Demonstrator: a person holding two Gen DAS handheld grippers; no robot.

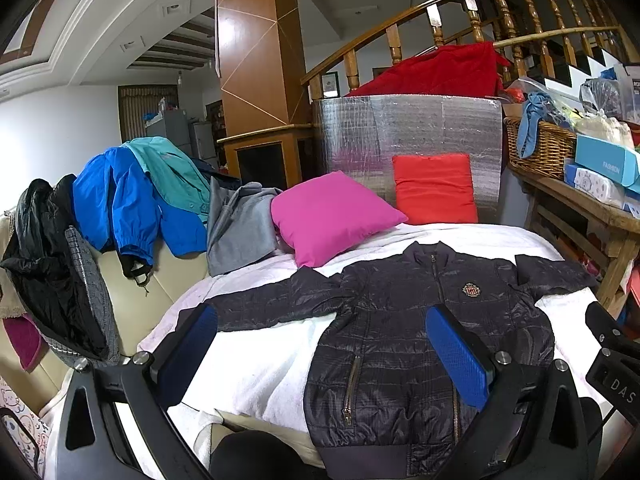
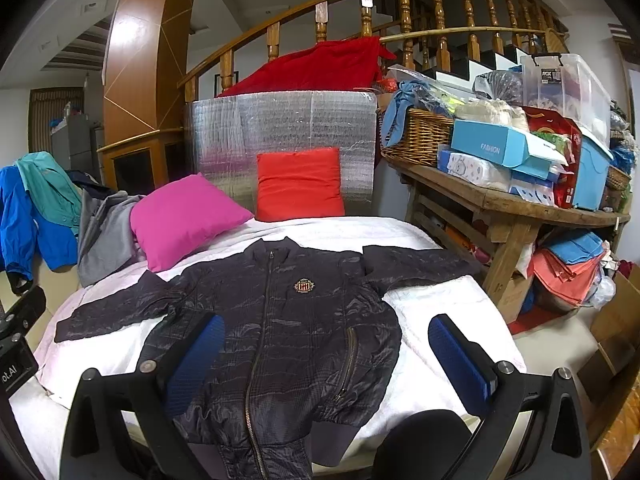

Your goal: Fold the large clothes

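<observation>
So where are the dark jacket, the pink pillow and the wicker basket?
jacket (image 2: 280,320): right wrist view, on its chest by the zip.
pink pillow (image 1: 332,216): left wrist view, on its middle.
basket (image 2: 420,136): right wrist view, on its woven front wall.

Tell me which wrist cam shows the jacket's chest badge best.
The right wrist view: the badge sits near frame centre on the dark jacket, clear of both fingers. The left wrist view shows the badge too, but further off-centre and a little smaller, just above the blue finger pad.

1 dark jacket (image 2: 280,320), 2 pillows: pink (image 2: 180,216), red (image 2: 300,184); 1 basket (image 2: 420,136).
</observation>
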